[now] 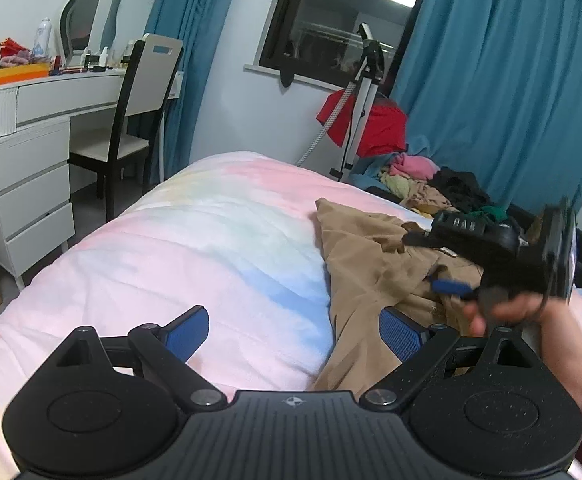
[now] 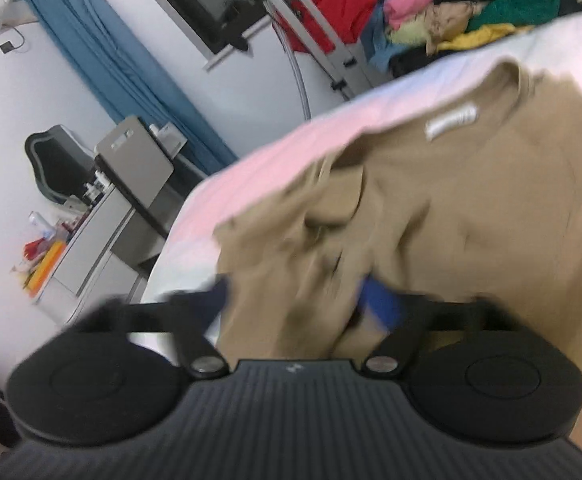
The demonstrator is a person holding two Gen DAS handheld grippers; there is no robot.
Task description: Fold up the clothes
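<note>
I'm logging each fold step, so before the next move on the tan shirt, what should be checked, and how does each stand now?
1. Crumpled tan cotton shirt lies on the pastel pink-and-blue quilt: ok.
2. Shirt spread flat: not ok, bunched.
3. Left claw open, empty: ok.
4. Right claw open around shirt fabric: ok, though blurred.
5. White neck label visible, facing up: ok.
6. Sleeves located: cannot tell.
</note>
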